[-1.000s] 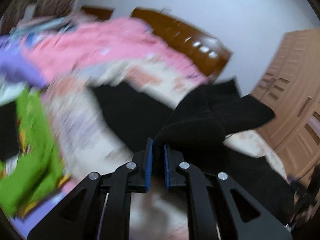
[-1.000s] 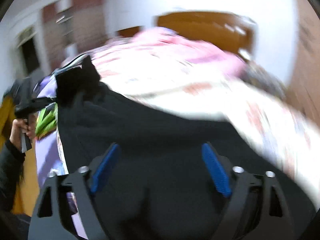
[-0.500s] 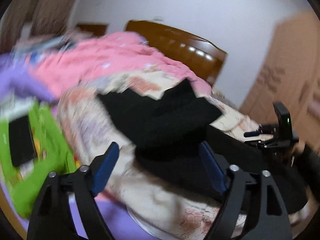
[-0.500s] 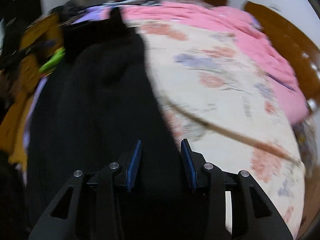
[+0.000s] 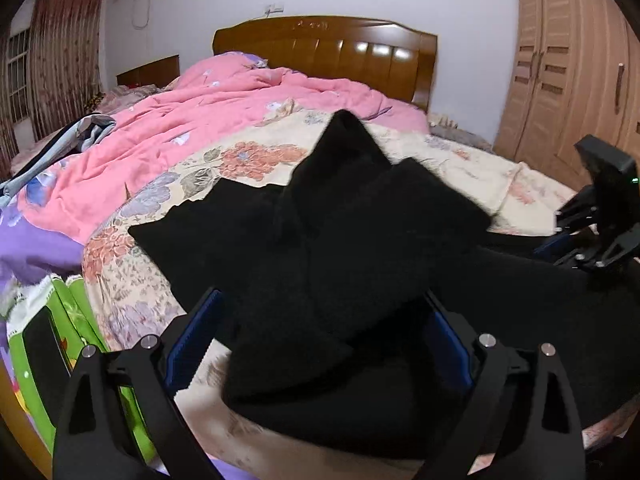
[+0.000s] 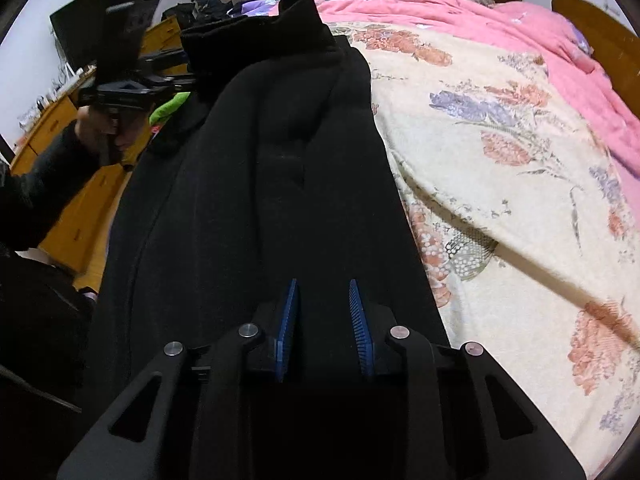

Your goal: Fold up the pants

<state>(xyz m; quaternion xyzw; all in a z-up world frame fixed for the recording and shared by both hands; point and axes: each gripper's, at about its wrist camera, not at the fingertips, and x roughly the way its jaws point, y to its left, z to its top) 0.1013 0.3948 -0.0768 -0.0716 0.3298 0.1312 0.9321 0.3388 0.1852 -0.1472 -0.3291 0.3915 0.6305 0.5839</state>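
Black pants [image 5: 360,248] lie on a floral bedspread [image 5: 248,160], their far end folded back in a rumpled heap. My left gripper [image 5: 320,332] is wide open, its blue pads on either side of the near fold, holding nothing. In the right wrist view the pants [image 6: 260,168] stretch away lengthwise toward the left gripper [image 6: 120,84] at the far end. My right gripper [image 6: 323,320] is partly closed with black cloth between its blue pads. It also shows in the left wrist view [image 5: 592,236] at the right edge.
A pink quilt [image 5: 224,96] covers the far side of the bed before a wooden headboard [image 5: 328,48]. A green and purple cover [image 5: 72,320] hangs at the left. A wooden wardrobe [image 5: 568,64] stands right. Wooden drawers [image 6: 76,208] stand beside the bed.
My left gripper opened and let go of the pants end, which dropped onto the bed in a fold. My right gripper went from wide open to nearly closed on the cloth.
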